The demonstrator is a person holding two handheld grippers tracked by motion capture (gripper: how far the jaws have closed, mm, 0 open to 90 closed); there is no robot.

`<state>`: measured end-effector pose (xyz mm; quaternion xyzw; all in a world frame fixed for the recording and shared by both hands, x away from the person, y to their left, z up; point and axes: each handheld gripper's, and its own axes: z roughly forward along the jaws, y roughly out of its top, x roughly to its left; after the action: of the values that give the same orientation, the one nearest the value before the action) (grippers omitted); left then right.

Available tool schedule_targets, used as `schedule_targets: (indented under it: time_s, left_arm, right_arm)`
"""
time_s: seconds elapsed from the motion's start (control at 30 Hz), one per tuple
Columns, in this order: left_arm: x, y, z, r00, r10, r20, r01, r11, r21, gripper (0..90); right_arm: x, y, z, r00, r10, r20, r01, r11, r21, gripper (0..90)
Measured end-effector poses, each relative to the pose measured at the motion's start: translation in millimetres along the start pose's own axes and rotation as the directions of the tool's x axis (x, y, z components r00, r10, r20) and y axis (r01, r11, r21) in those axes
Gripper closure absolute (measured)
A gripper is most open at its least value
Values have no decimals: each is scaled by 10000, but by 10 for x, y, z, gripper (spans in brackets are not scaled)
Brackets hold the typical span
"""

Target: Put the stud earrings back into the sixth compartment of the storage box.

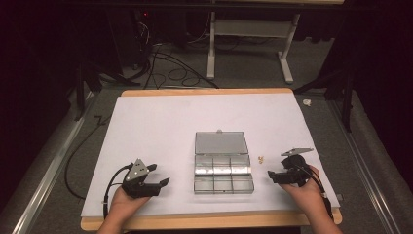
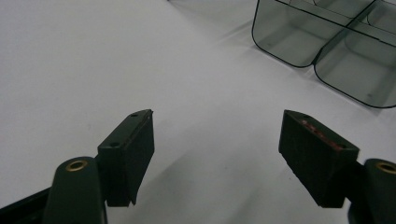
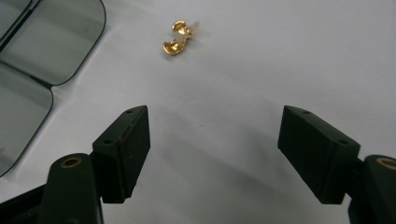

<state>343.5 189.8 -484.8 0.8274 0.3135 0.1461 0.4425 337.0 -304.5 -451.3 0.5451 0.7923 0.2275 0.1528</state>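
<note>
From above, both hands rest at the desk's (image 1: 160,117) near edge, the left tongs (image 1: 158,176) and right tongs (image 1: 271,174) flanking the clear compartment box (image 1: 223,171). Left tongs' view: jaws wide, box ahead-right. Right tongs' view: jaws wide, gold earring (image 3: 179,37) ahead, slightly left.

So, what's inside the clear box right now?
The compartments of the clear box that can be seen look empty, with its lid lying open behind. The small gold piece lies outside on the white sheet. Glare masks the middle row.
</note>
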Motion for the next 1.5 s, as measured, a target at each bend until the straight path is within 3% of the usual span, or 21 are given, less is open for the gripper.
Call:
schedule_targets:
  time_s: [0.03, 0.13, 0.23, 0.33, 0.5, 0.7, 0.77, 0.93, 1.1, 1.33, 1.5]
  left_arm:
    - [2, 2, 4, 10000, 11, 38, -11, 10000, -18, 272]
    - [-1, 2, 4, 10000, 34, 29, -34, 10000, -13, 271]
    - [-16, -7, -6, 9999, 122, -50, -122, 9999, -68, 271]
    - [-18, -9, -9, 9999, 139, -45, -139, 9999, -26, 269]
    - [-12, -21, -26, 9998, -54, -216, 49, 9997, -243, 270]
    - [2, -21, -26, 9998, -161, -127, 159, 9996, -223, 272]
    - [-3, -25, -33, 9998, -138, -139, 134, 9995, -285, 277]
    - [-5, -22, -26, 10000, -45, 4, 45, 9998, -188, 293]
    - [-13, -25, -30, 10000, 32, 7, -32, 9997, -258, 283]
    - [-15, -10, 2, 9999, 104, 87, -104, 9999, 25, 282]
    - [-13, -12, -3, 9997, 133, 199, -132, 9999, -25, 281]
  right_arm:
    - [11, 9, 18, 10000, -30, 42, 29, 9994, 348, 250]
    - [21, 18, 34, 10000, -47, 46, 44, 9979, 644, 242]
    - [30, 54, 47, 9997, 210, -109, -194, 9917, 1270, 254]
    - [24, 76, 41, 9982, 562, -208, -525, 9874, 1496, 270]
    - [-1, 145, -25, 9989, 425, -195, -382, 9823, 1833, 294]
    - [-20, 203, -63, 9984, 464, -334, -382, 9762, 2137, 286]
    - [-14, 222, -57, 9980, 400, -493, -271, 9706, 2392, 282]
    - [23, 254, -66, 9985, 124, -536, 16, 9676, 2525, 309]
    - [70, 299, -58, 9974, -63, -723, 272, 9559, 2923, 331]
    - [96, 384, -61, 9959, -295, -854, 533, 9552, 2912, 398]
    - [148, 490, -21, 9930, -473, -1079, 790, 9470, 3115, 452]
